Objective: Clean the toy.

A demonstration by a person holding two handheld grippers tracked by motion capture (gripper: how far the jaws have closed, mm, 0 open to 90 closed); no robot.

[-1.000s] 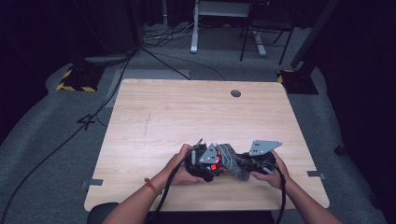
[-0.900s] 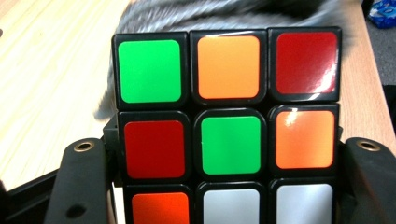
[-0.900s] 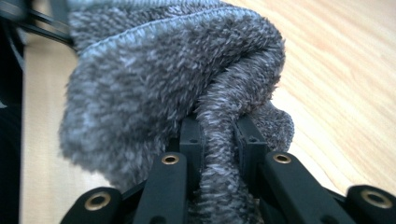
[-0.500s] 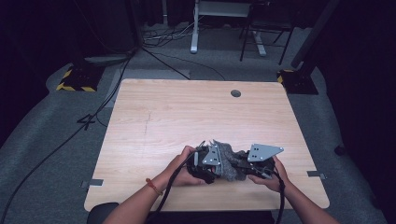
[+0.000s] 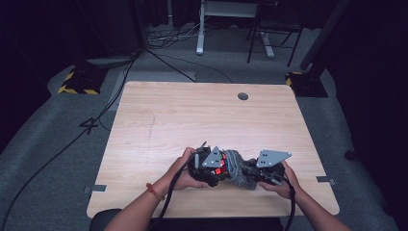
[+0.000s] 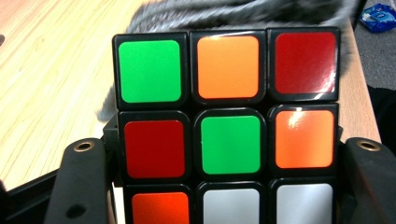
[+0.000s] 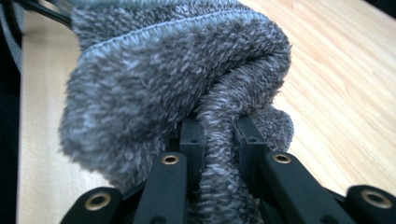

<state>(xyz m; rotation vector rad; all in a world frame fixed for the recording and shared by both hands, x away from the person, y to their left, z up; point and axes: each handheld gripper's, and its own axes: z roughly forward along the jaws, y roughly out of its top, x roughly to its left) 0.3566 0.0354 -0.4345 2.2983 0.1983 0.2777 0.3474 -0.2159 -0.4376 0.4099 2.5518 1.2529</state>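
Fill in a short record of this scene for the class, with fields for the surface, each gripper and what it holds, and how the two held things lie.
surface: light wooden table
left gripper: shut on a colourful plastic puzzle cube
right gripper: shut on a fold of fluffy grey cloth
cube face toward camera: green centre, with orange, red and white tiles
cube and cloth: cloth lies right behind the cube, between the two grippers, near the table's front edge

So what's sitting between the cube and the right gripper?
In the high view, the grey fuzzy cloth bridges the puzzle cube and the right gripper, which pinches a fold.
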